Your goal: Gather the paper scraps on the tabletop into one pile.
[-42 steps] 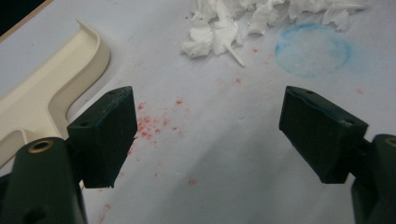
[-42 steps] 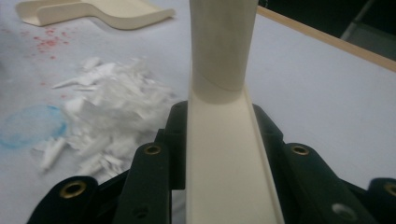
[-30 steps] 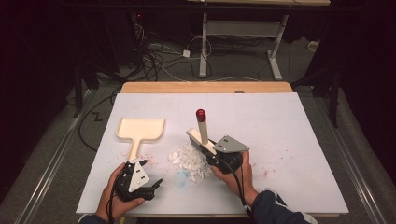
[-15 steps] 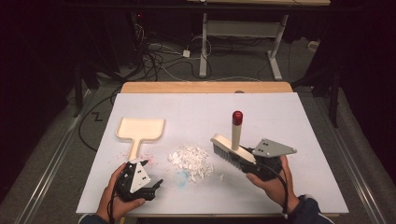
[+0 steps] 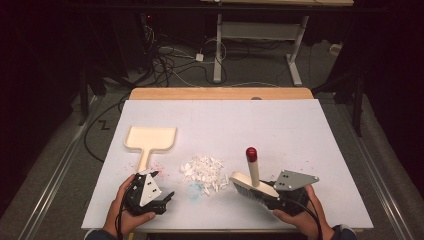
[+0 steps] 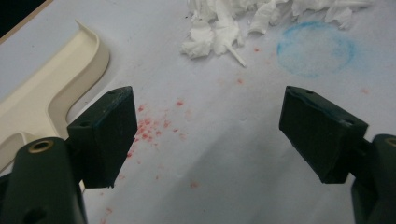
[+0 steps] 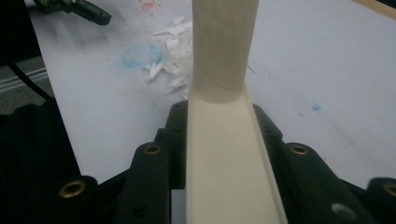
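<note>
On the white bench [image 5: 300,130], near its front edge, the right claw [image 5: 272,196] is clamped on a small cream brush [image 5: 250,185]. The jaws squeeze the flat back of the brush from both sides, as the right gripper view shows. The handle, with its red tip, stands up at 12 o'clock from the brush head. The bristles point down at the bench, which looks like the right way to hold it for sweeping.

The pile of white paper scraps [image 5: 205,172] lies at 9 o'clock from the brush, just beside it. So I think the brush is set on the far side of the pile to push the scraps toward the left.

The cream dustpan [image 5: 150,140] lies flat at 10 o'clock from the pile, a little way off, with its handle pointing toward the person. It waits there to catch the scraps.

The left claw [image 5: 167,197] rests low at 7 o'clock from the pile. Its jaws are wide apart with nothing between them, and the dustpan handle [image 6: 42,107] sits right beside one jaw in the left gripper view. It seems ready to take hold of the dustpan and steady it while the brush sweeps
</note>
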Demonstrator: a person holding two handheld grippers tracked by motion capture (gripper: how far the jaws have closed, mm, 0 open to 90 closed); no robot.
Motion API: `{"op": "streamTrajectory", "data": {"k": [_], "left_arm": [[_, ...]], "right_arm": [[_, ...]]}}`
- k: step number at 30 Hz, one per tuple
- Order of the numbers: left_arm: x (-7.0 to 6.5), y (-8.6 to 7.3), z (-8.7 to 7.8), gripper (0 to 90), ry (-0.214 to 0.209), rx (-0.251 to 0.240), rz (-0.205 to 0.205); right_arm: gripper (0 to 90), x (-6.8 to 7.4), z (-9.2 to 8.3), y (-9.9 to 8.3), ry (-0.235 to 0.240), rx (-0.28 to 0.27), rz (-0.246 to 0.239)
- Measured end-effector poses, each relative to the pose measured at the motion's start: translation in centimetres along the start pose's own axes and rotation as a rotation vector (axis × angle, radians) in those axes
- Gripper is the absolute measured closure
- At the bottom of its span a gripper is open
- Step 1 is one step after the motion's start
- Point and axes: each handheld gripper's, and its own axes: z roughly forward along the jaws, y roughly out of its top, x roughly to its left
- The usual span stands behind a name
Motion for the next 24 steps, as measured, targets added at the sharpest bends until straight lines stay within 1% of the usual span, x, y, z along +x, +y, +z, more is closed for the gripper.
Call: {"op": "streamTrajectory", "data": {"k": [3, 4, 6, 8, 10, 11, 13, 15, 21, 24], "left_arm": [[0.0, 0.1, 0.1, 18.6, -0.003, 0.002, 0.002], [0.0, 0.1, 0.1, 19.0, -0.004, 0.003, 0.003], [0.0, 0.1, 0.2, 19.2, -0.005, 0.003, 0.004], [0.0, 0.1, 0.2, 19.2, -0.007, 0.000, 0.003], [0.0, 0.1, 0.2, 19.2, -0.006, 0.002, 0.003], [0.0, 0.1, 0.2, 19.2, -0.007, 0.003, 0.002], [0.0, 0.1, 0.2, 19.2, -0.006, 0.004, 0.004], [0.0, 0.0, 0.2, 19.2, -0.005, 0.002, 0.003], [-0.1, 0.1, 0.1, 19.2, -0.003, 0.003, 0.008], [-0.1, 0.1, 0.1, 19.2, -0.003, 0.003, 0.008]], "right_arm": [[68.1, 0.2, 1.5, 0.7, 0.013, -0.025, -0.006], [68.1, 0.2, 2.1, 0.9, 0.024, -0.041, -0.008], [68.1, 0.2, 3.2, 1.2, 0.027, -0.061, -0.031], [68.1, 0.1, 4.2, 1.7, 0.060, -0.077, -0.039], [68.1, 0.4, 4.8, 2.3, 0.046, -0.091, -0.078], [68.1, 0.5, 5.0, 2.7, 0.051, -0.098, -0.092], [68.1, 0.6, 5.0, 3.1, 0.049, -0.112, -0.095], [68.1, 0.5, 4.7, 3.2, 0.051, -0.125, -0.093], [67.8, -0.5, 2.6, 3.0, 0.038, -0.138, -0.066], [67.5, -1.0, 1.5, 2.8, 0.016, -0.151, -0.043]]}}
